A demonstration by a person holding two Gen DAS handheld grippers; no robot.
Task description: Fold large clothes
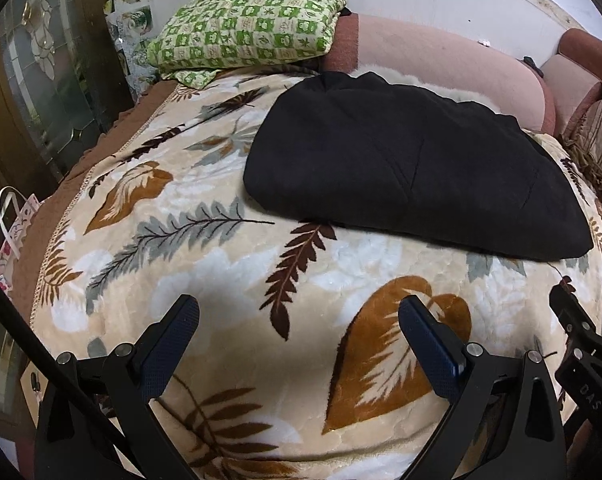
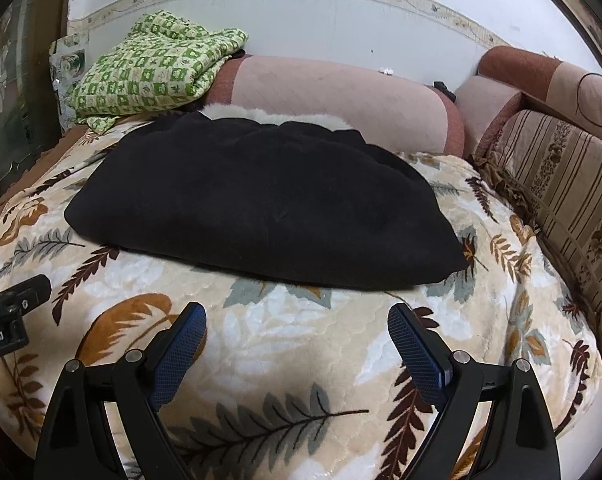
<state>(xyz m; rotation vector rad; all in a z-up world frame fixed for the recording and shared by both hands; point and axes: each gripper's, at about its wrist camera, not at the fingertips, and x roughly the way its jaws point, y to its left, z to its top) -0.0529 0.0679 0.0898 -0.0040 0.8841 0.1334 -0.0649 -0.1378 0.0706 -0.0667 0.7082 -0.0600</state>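
Leaf-patterned blanket (image 1: 205, 264) (image 2: 301, 344) covers the bed and fills most of both views, with a white wall and a pink bolster (image 1: 453, 68) (image 2: 341, 96) along the top. On the blanket lies the black garment (image 1: 413, 176) (image 2: 269, 204), folded into a flat bundle; it sits right of centre in the left wrist view and across the middle in the right wrist view. A bit of white fur (image 2: 277, 118) shows at its far edge, against the bolster. A green checked cloth (image 1: 245, 28) (image 2: 149, 68) is piled at the upper left, well apart from the garment. A striped cushion (image 2: 561, 208) runs down the right edge of the right wrist view.

The left tool (image 1: 299, 316) hangs at the bottom of its frame over bare blanket, fingers spread wide and holding nothing, near the garment's front edge but not touching it. The right tool (image 2: 297, 322) is likewise wide apart and empty, just short of the garment's near edge. Each tool shows at the other view's edge
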